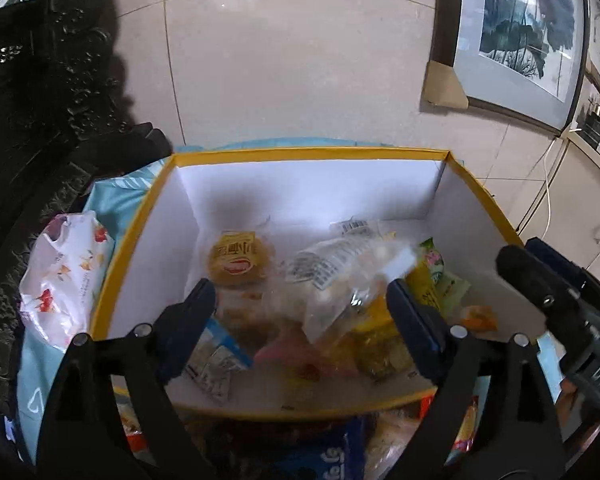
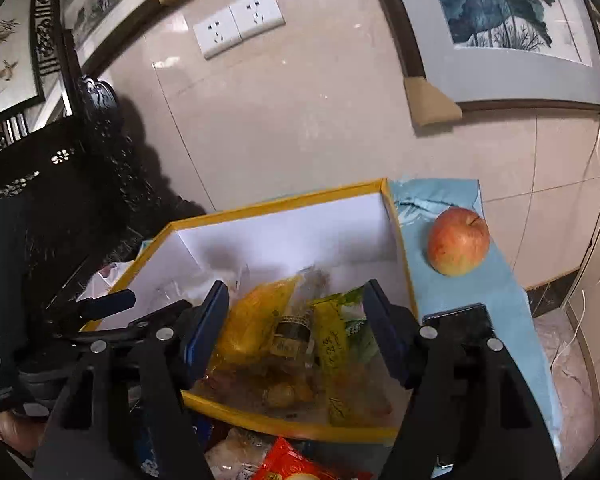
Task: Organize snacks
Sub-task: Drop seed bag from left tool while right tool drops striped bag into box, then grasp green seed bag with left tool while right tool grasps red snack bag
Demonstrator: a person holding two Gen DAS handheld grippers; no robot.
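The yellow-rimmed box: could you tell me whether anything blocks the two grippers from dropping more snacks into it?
Nothing visible does. The yellow-rimmed box has no lid, and both the left gripper and right gripper hang open right over the snack packets piled inside, with bare floor left near the far wall.

— The box (image 1: 116, 280) showed a yellow rim and plain white walls inside, and it sat on a pale blue cloth (image 2: 496, 280) with a faint leaf pattern.

— Colours in the pile?

— A round cake (image 1: 236, 260) was golden brown under a yellow and red label. A clear packet (image 1: 332, 276) carried black print on white. Beside it lay a yellow and green wrapper (image 1: 432, 276).

— And outside the box?

— The apple (image 2: 458, 240) was red blushing into yellow. A white bag (image 1: 64, 276) had red and orange spots. The fingers (image 1: 412, 328) were dark navy on black arms.
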